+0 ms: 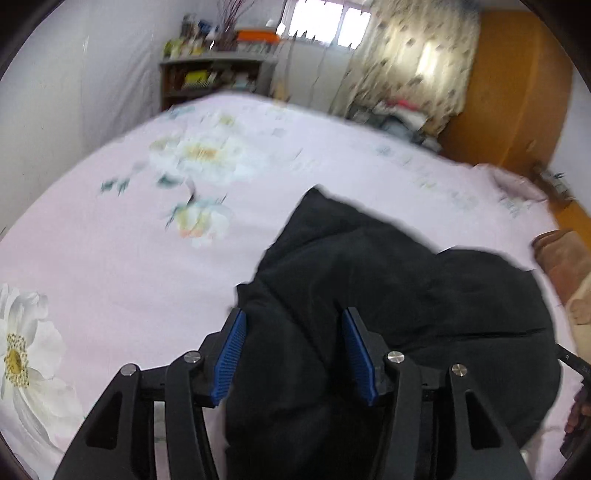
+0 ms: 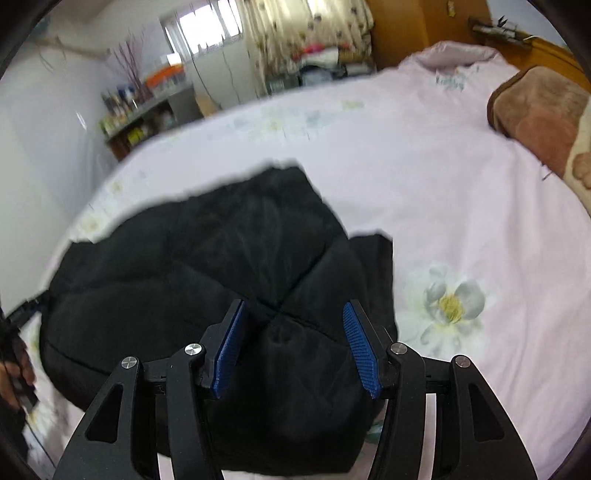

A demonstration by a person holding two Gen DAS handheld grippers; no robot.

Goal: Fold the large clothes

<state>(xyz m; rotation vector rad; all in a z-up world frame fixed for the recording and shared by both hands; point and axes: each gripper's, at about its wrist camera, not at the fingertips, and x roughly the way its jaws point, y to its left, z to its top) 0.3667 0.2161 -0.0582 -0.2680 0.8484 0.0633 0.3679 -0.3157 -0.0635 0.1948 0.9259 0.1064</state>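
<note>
Covering most of both views, the bed (image 1: 110, 258) (image 2: 461, 221) wears a pale pink sheet printed with white flowers, and serves here as the landmark. On the bed, toward its near edge, lies the black padded jacket (image 1: 369, 295) (image 2: 221, 277), bunched and partly folded over itself, with quilted seams meeting near its middle in the right wrist view. Beyond the far edge of the bed stand an orange-brown wooden wardrobe (image 1: 517, 92), a patterned curtain (image 1: 417, 62) (image 2: 306, 33) beside a bright window, and a grey shelf unit (image 1: 218, 74) (image 2: 147, 114) crowded with bottles and small items; all are blurred. At the head end of the bed rests a folded brown and pink blanket (image 2: 539, 122) (image 1: 565, 262).

The left tongs (image 1: 293, 354) sit over the jacket's near left portion, blue ribbed pads apart, with black fabric lying between them; contact with the pads cannot be confirmed. The right tongs (image 2: 295, 350) sit over the jacket's near right portion, pads likewise apart, cloth between them but not pinched. Part of the person's hand (image 2: 14, 373) holding the other tool shows at the frame edge.
</note>
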